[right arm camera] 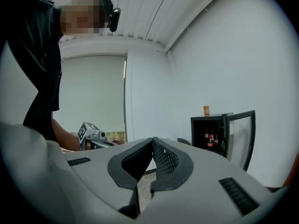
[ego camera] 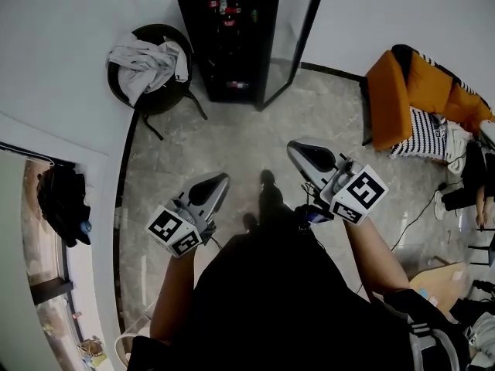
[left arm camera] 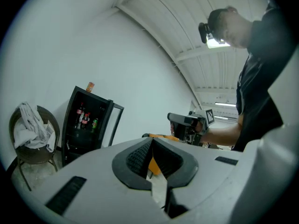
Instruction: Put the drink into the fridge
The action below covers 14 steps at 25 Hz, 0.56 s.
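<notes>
Drinks (ego camera: 226, 10), several bottles w/ red labels, stand on an upper shelf inside the black fridge (ego camera: 189, 29) at the far wall. Its glass door (ego camera: 298, 37) hangs open on the right. A small orange can (left arm camera: 90, 86) sits on top of the fridge. Just left of the fridge, a round dark chair (ego camera: 166, 99) carries a heap of pale cloth (ego camera: 143, 64). Btwn the fridge & you lies marble-look floor (ego camera: 232, 137). You stand well back from the fridge, both tools held level, approx. side by side. On your left gripper (ego camera: 223, 179) the jaws meet at the tips, w/ nothing btwn the pads. Your right gripper (ego camera: 295, 148) is the same: jaws closed, empty, angled toward the fridge. Off to the right, an orange seat (ego camera: 402, 83) w/ a striped cushion (ego camera: 421, 130) sits near the wall.
</notes>
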Available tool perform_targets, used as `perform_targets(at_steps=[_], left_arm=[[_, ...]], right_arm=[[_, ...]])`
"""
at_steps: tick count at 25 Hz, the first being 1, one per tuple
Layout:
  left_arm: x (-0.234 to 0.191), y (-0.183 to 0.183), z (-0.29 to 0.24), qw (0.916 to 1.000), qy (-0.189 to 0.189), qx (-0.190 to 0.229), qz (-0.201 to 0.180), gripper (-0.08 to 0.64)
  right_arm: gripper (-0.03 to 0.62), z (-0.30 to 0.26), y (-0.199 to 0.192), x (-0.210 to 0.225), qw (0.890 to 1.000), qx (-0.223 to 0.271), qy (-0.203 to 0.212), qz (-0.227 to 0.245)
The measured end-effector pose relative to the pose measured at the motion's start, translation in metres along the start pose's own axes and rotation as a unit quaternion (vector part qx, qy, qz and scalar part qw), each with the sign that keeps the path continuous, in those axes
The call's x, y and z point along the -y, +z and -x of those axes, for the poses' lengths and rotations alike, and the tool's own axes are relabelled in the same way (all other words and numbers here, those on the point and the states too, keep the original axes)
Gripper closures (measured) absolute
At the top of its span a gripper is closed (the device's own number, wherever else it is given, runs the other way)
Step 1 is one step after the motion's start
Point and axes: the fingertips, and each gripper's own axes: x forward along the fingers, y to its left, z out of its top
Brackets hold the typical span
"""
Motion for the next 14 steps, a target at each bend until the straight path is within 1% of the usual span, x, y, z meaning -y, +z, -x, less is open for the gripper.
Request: perform_targets(at_steps=[4,7,9,14], left_arm=[[0.004,-0.005,-0.003,0.9999,-0.012,-0.008,0.005,0.549],[0.003,-0.009,-0.002,0.9999,-0.012,-0.010,0.008,0.549],[0.005,-0.010,-0.001,0.9999,-0.010,-0.008,0.010,0.549],[0.008,-0.014,0.000,0.9998,-0.010,-0.007,0.017,0.549]], right_arm=[[0.569,-0.005,-0.006,-0.007,1.000,-0.013,0.008,0.000],[0.569,-0.011,-0.010,-0.016,0.999,-0.033,0.035,0.001],[0.569,-0.012,-0.016,-0.021,0.998,-0.049,0.046,0.007],[0.568,-0.013,-0.027,-0.022,0.996,-0.078,0.040,0.017]])
